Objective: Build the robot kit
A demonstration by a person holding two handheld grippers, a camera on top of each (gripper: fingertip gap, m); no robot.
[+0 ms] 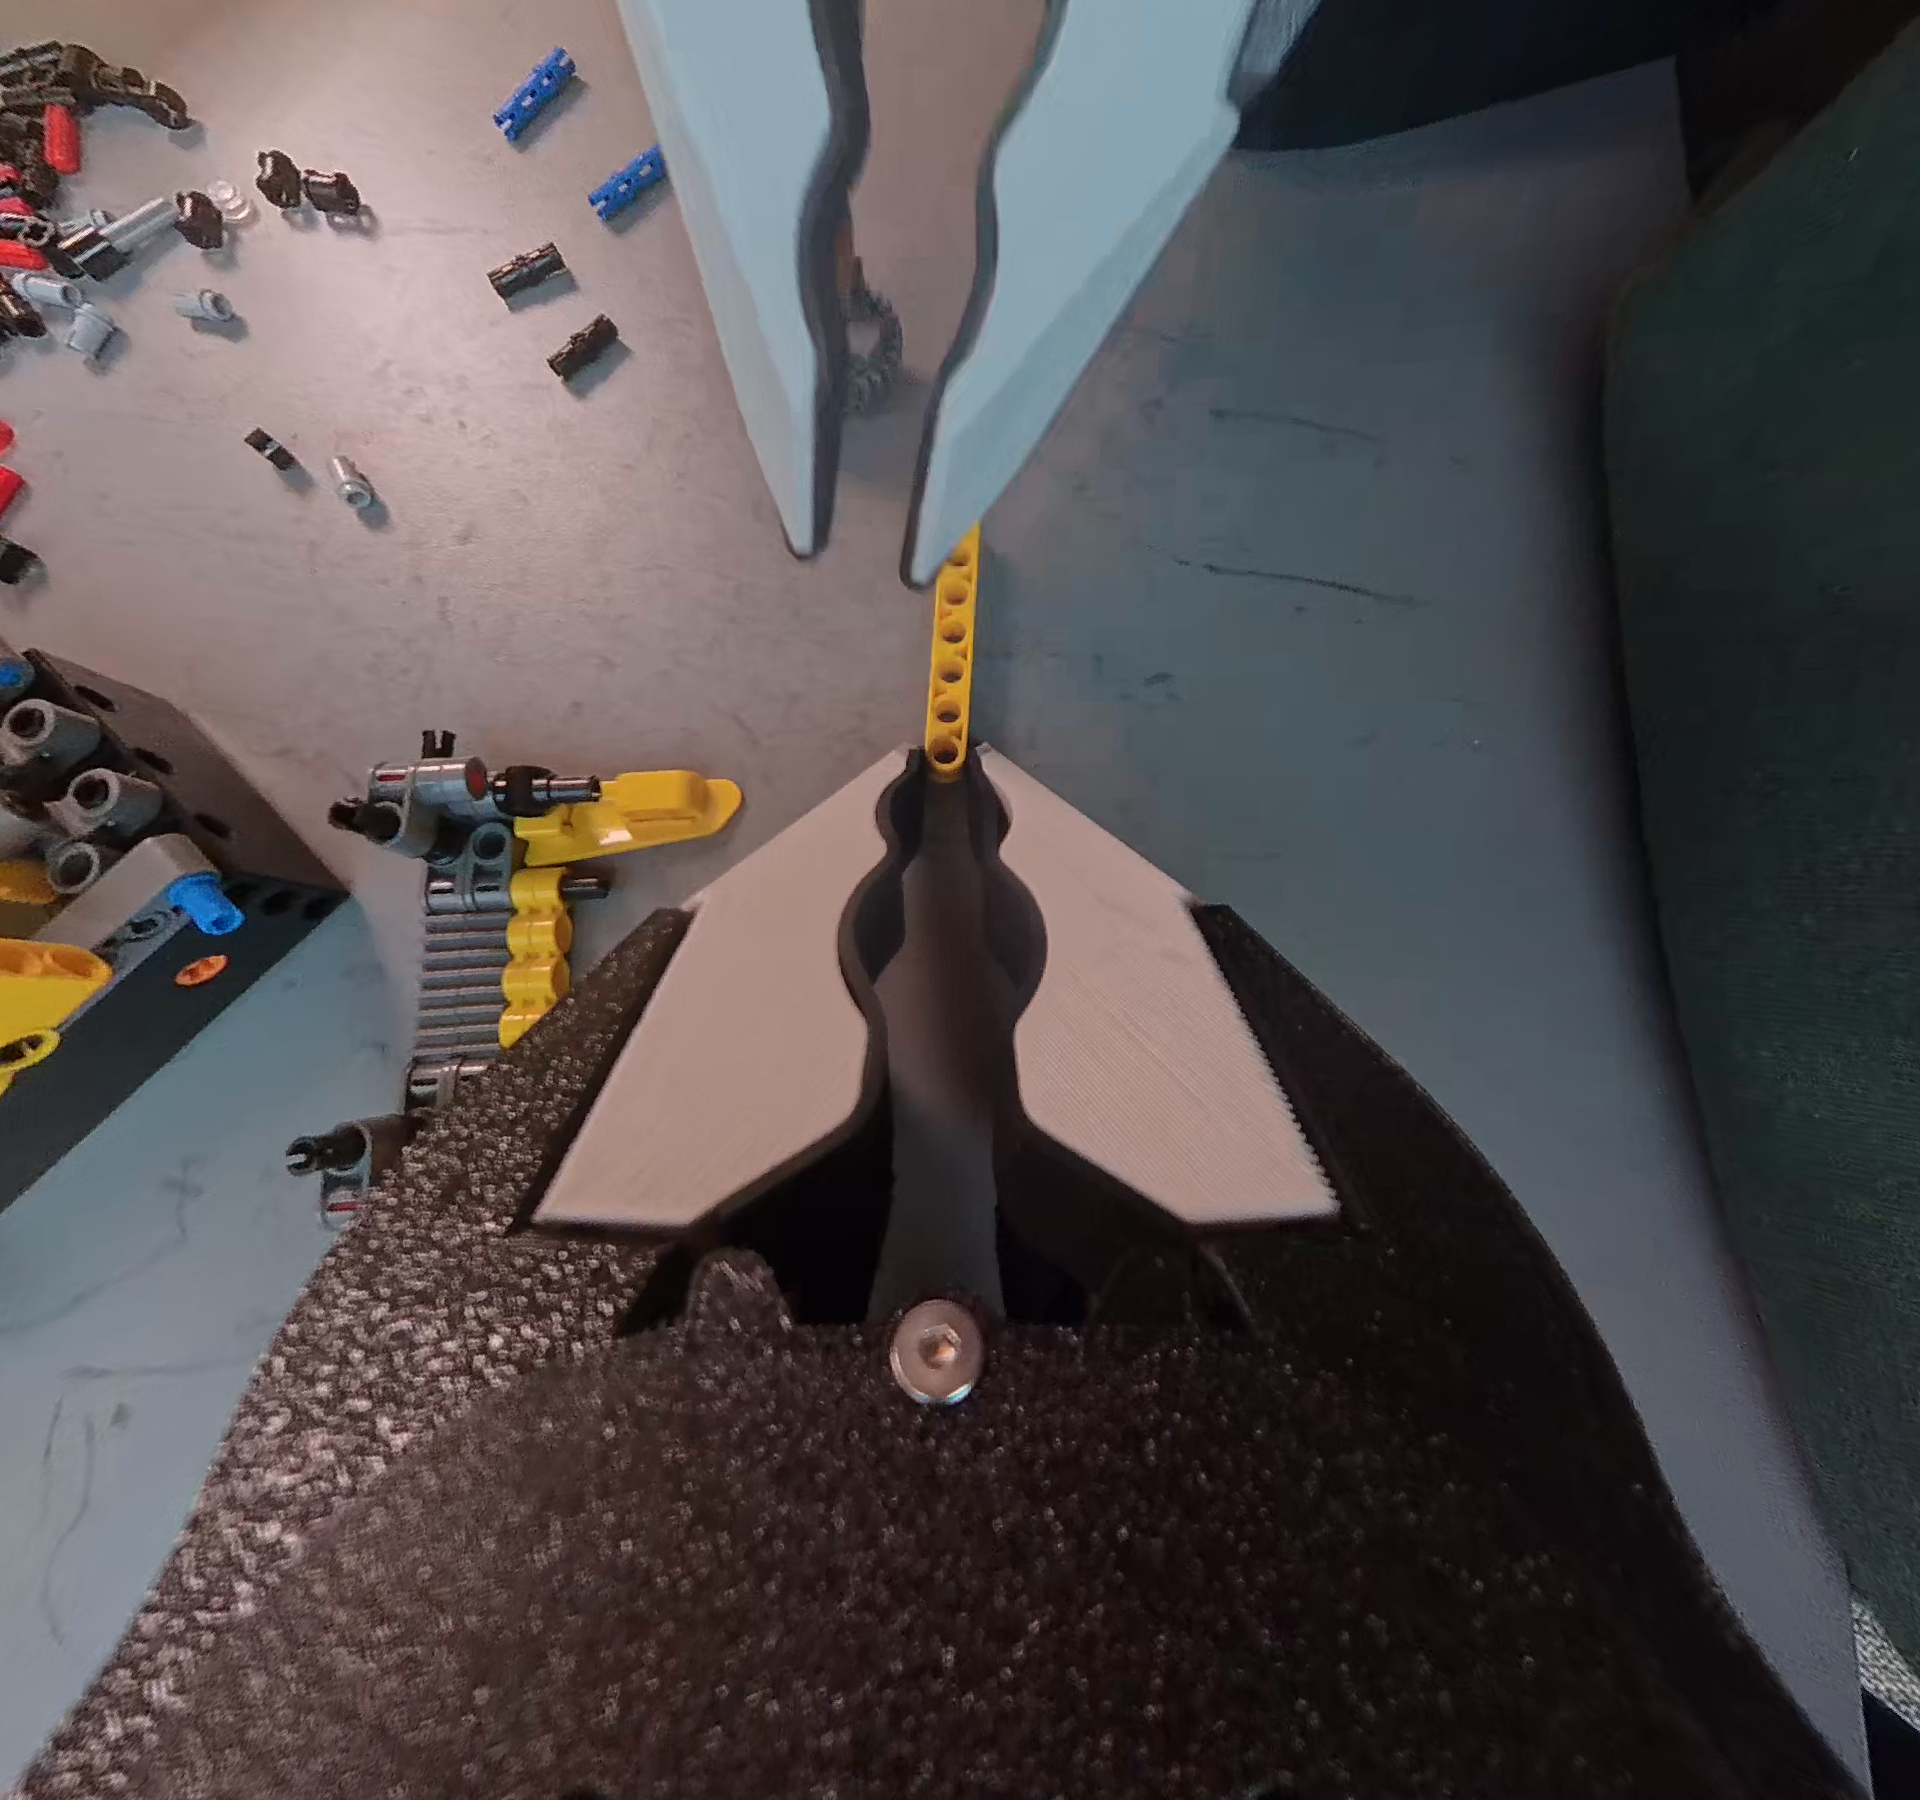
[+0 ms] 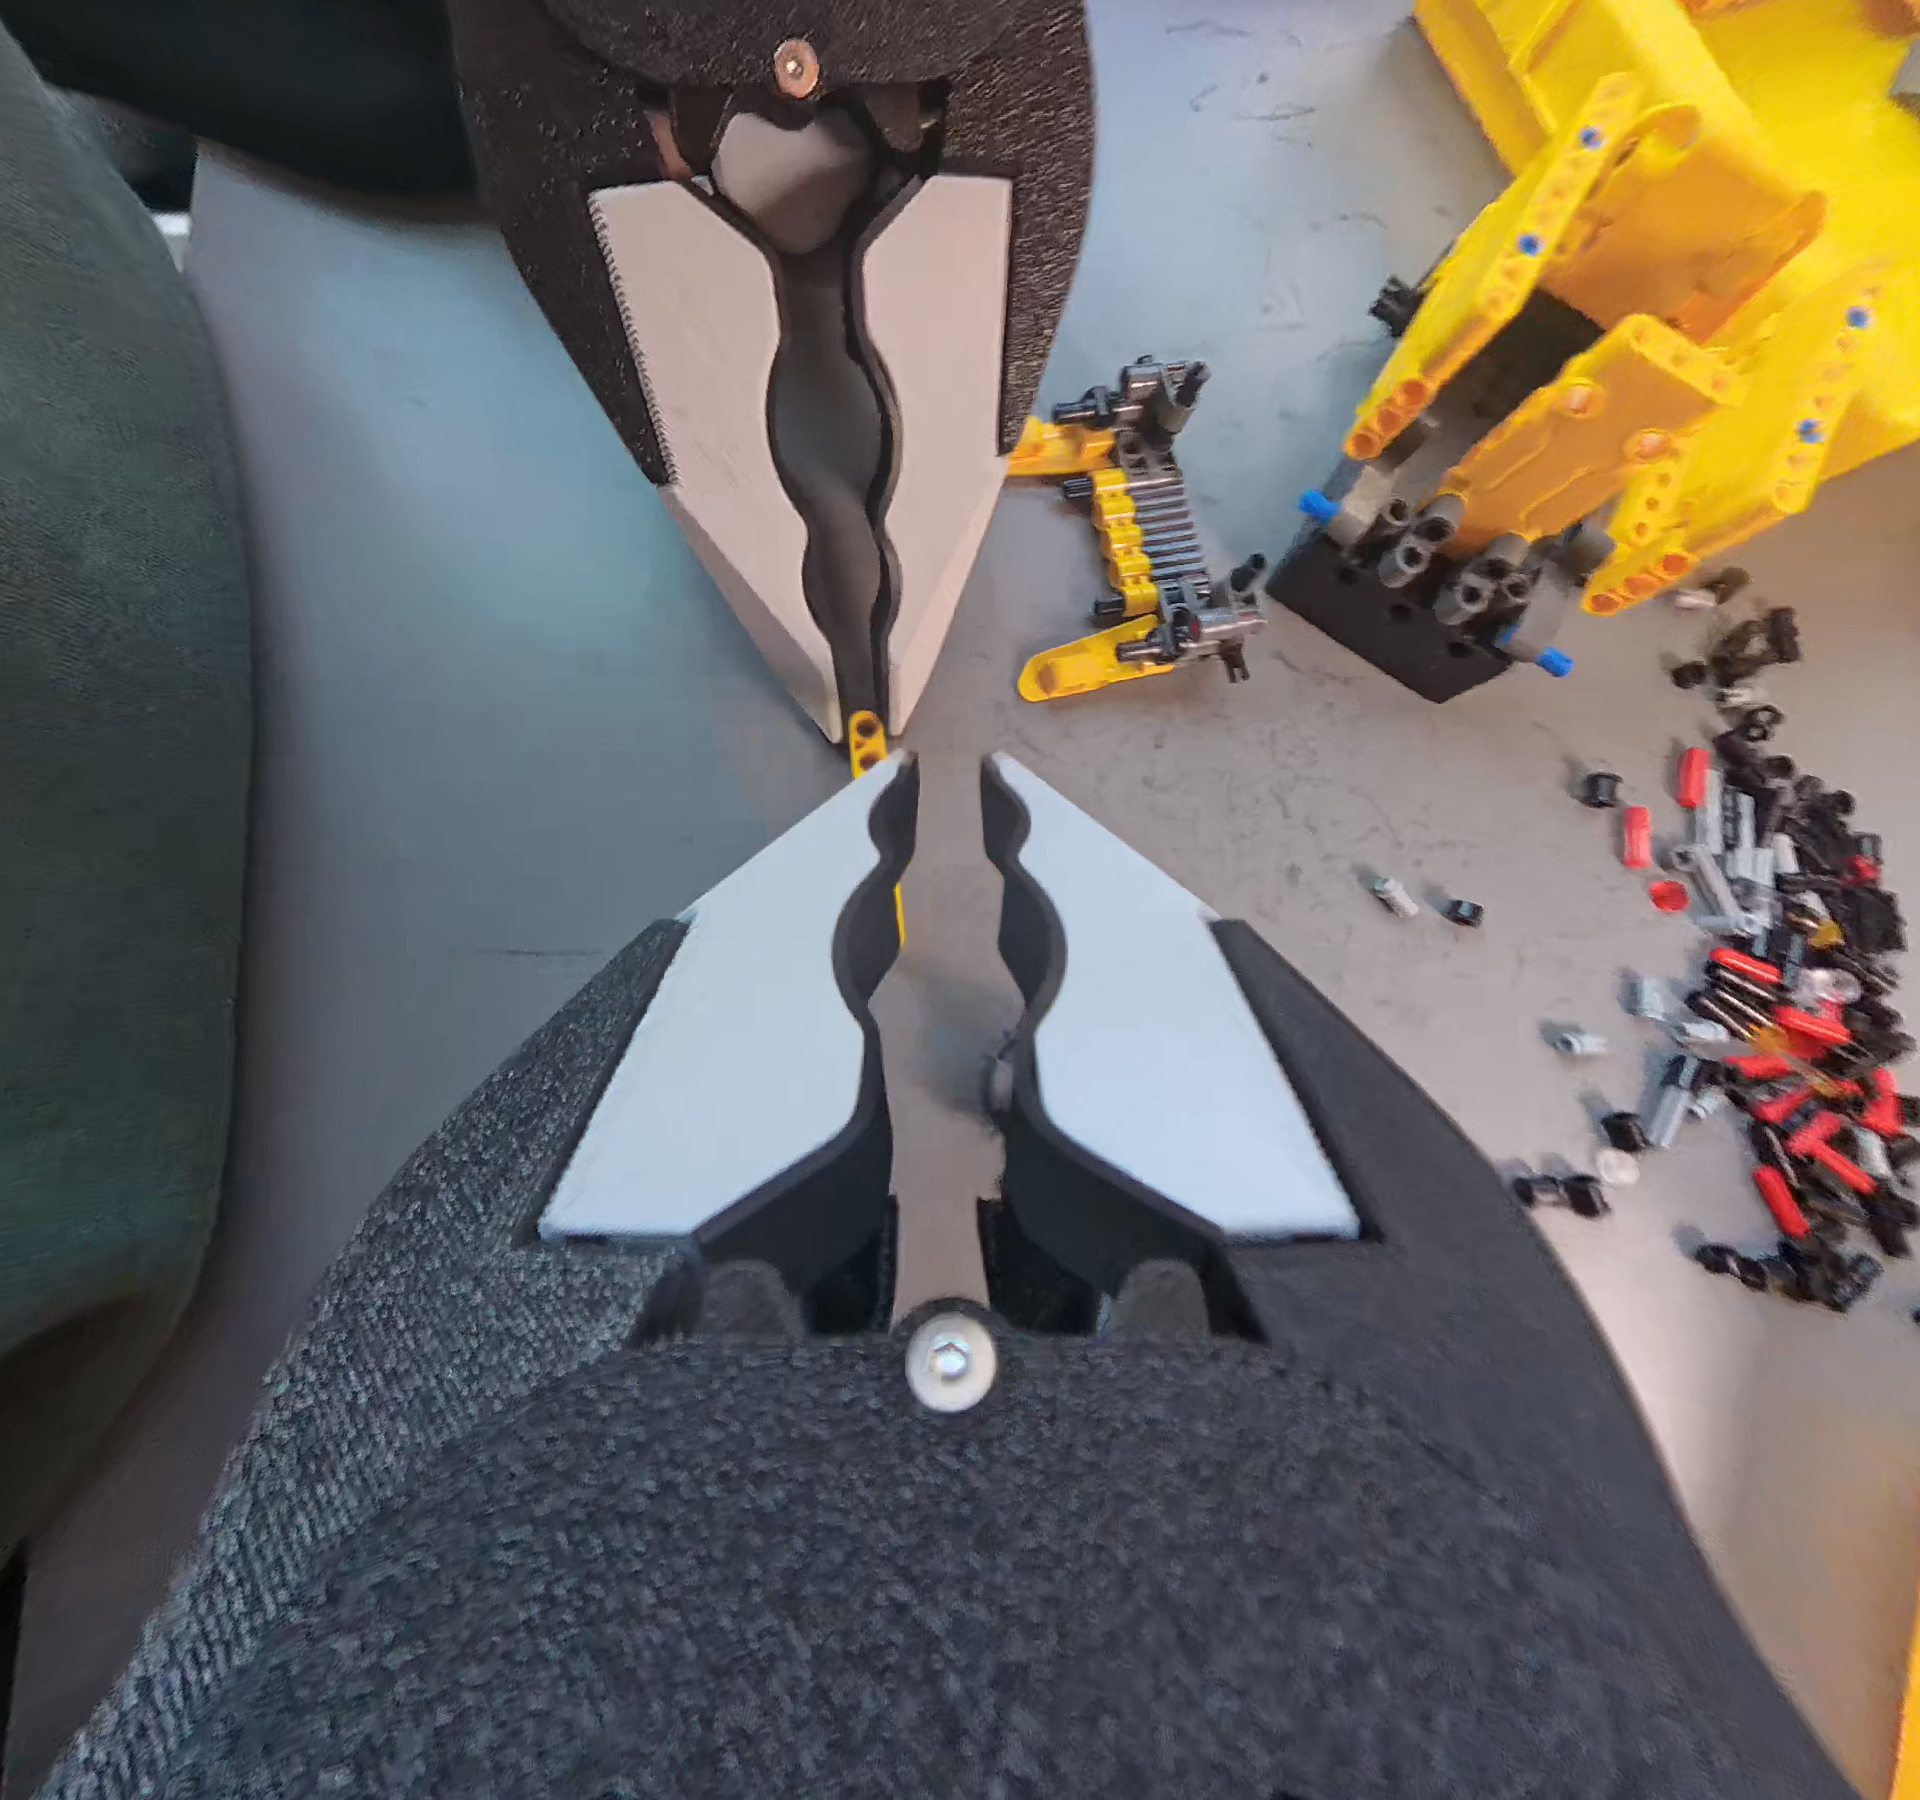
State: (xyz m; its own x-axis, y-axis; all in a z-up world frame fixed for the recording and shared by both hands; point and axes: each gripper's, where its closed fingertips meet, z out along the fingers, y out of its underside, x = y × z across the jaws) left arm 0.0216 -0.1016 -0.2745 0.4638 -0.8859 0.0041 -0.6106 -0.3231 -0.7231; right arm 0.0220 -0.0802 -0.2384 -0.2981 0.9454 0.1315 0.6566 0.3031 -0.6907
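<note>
Left gripper (image 1: 943,761) pinched on yellow beam (image 1: 953,659), tip to tip with right gripper (image 2: 948,761).
Right fingers slightly apart, clamping nothing; beam's free end lies beside its left fingertip (image 2: 888,776). Small yellow-grey assembly (image 1: 499,877) sits near on the table (image 1: 1299,607).

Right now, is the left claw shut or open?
Shut: the left claw pinches one end of the yellow beam, with no gap beside it.

Grey table (image 1: 1299,503), scattered small building pieces (image 2: 1787,1023), yellow-grey toothed assembly (image 1: 499,909)
</note>
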